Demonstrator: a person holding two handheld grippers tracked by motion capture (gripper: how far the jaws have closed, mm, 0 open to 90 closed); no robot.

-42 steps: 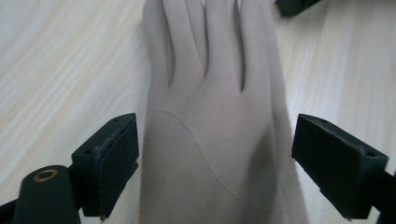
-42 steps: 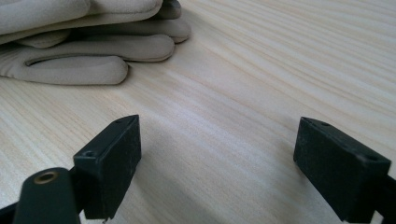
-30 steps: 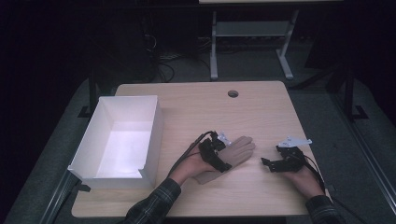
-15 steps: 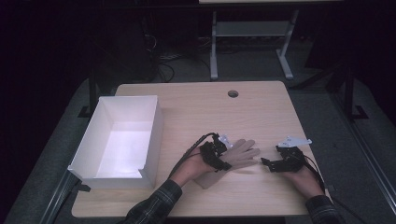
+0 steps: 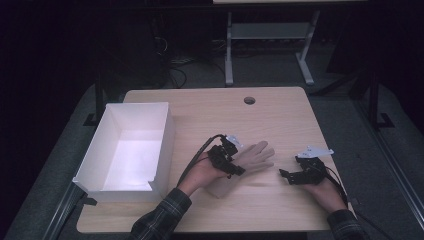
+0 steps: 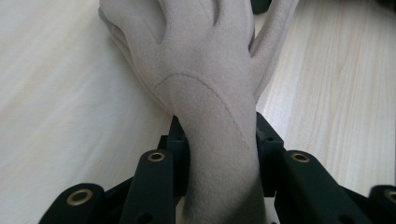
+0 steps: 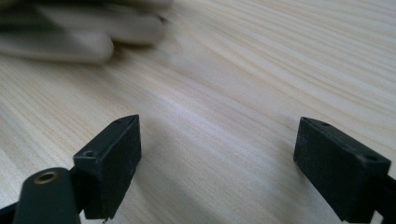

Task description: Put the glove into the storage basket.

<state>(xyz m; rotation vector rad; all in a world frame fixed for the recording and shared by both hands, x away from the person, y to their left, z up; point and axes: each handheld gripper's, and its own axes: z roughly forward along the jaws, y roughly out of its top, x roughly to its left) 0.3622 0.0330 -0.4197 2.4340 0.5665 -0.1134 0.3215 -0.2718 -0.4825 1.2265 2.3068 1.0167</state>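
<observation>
1. Beige glove [image 6: 205,93] at mid-worktop, a little toward the near edge, cuff clamped in the left hand-held gripper [image 6: 219,154], fingers pointing away toward the right hand-held gripper [image 5: 295,175].
2. In the left gripper view: black jaws pressed on both sides of the cuff, just closed in onto it; fabric pinched narrow between the pads, widening beyond into palm and fingers.
3. In the high view: same glove [image 5: 252,157] lying over pale wood, fingertips well short of the right hand-held gripper, a bare strip of worktop between.
4. Left hand-held gripper [image 5: 225,157] seen from above just right of the white box [image 5: 160,150], cable looping back along the forearm; plaid sleeve [image 5: 160,217] crossing the near edge.
5. Right hand-held gripper [image 7: 217,158] released: jaws spread wide, nothing between, bare wood under them; blurred glove fingers [image 7: 70,37] at the upper left of its view.
6. White box open-topped, standing on the left part of the worktop [image 5: 280,120], its left wall close to the left edge, near corner close to the front edge.
7. Free room: broad bare wood behind the glove up to the far edge, with a small round hole [image 5: 249,100] near that edge; narrower margin right of the right hand-held gripper before the right edge.
</observation>
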